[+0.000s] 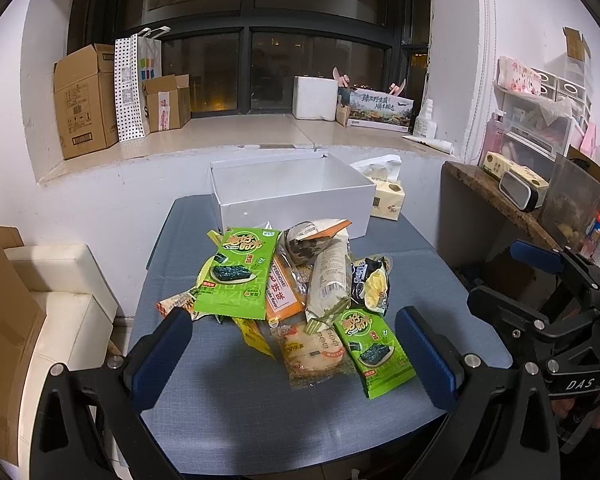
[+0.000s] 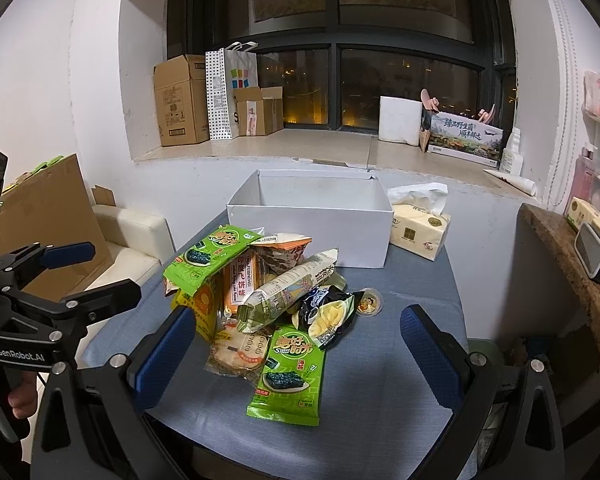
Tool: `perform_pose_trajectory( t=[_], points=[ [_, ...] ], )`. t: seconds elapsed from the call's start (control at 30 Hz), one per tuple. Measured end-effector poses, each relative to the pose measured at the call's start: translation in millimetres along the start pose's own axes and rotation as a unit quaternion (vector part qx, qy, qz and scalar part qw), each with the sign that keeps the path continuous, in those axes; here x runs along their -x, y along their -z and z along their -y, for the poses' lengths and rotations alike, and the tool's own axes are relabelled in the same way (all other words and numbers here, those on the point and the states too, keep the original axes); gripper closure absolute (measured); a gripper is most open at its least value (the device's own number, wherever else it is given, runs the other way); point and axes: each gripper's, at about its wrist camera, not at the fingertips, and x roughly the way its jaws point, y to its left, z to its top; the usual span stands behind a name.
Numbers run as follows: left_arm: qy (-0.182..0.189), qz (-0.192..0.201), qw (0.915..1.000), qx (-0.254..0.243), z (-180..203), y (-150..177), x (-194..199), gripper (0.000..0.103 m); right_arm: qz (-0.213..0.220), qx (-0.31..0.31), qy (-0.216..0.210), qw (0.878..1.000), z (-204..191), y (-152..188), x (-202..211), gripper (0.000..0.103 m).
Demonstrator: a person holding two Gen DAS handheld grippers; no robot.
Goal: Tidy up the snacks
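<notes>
From the left wrist, the left tongs (image 1: 294, 354) hang spread wide and empty above the near edge of the snack pile (image 1: 296, 292), which sits mid-counter (image 1: 228, 392) with the open white box (image 1: 288, 196) just behind it at 12 o'clock. The near green seaweed packet (image 1: 374, 354), at 4 o'clock of the heap, lies flat and apart enough to take; it looks light, thin and crinkly, so a pinch across its sealed edge seems safest. From the right wrist, the right tongs (image 2: 296, 354) also stand wide with nothing between them, that same packet directly below. The clear-wrapped cracker pack (image 2: 238, 354) at 9 o'clock of it is probably brittle and its film slippery. The tall cream bag (image 2: 288, 290) leans, puffy and soft, likely to topple.
</notes>
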Motion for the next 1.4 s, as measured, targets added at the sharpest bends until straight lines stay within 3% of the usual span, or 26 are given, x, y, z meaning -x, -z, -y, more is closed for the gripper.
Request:
perform_pose_trajectory(
  t=[0.67, 0.87, 1.03, 1.33, 1.37, 1.4],
  points=[
    [-0.001, -0.014, 0.9999, -0.003, -11, -2, -17, 0.000, -0.002, -0.003, -0.004, 1.000, 1, 0, 1, 0.000],
    [-0.006, -0.046, 0.9988, -0.013, -32, -11, -60, 0.000, -0.003, -0.006, -0.006, 1.000, 2, 2, -1, 0.000],
    [0.009, -0.096, 0.9953, -0.013, -53, -23, -123, 0.000, -0.007, -0.007, -0.007, 1.000, 2, 3, -4, 0.000],
    [-0.020, -0.147, 0.9886, -0.027, -64, -26, -197, 0.000, -0.017, -0.020, -0.005, 1.000, 11, 7, -9, 0.000],
    [-0.027, -0.151, 0.9877, -0.027, -65, -25, -202, 0.001, -0.018, -0.022, -0.005, 1.000, 12, 7, -10, 0.000],
    [-0.027, -0.154, 0.9874, -0.024, -67, -24, -205, 0.010, -0.018, -0.023, -0.005, 1.000, 13, 7, -10, 0.000]
  ],
)
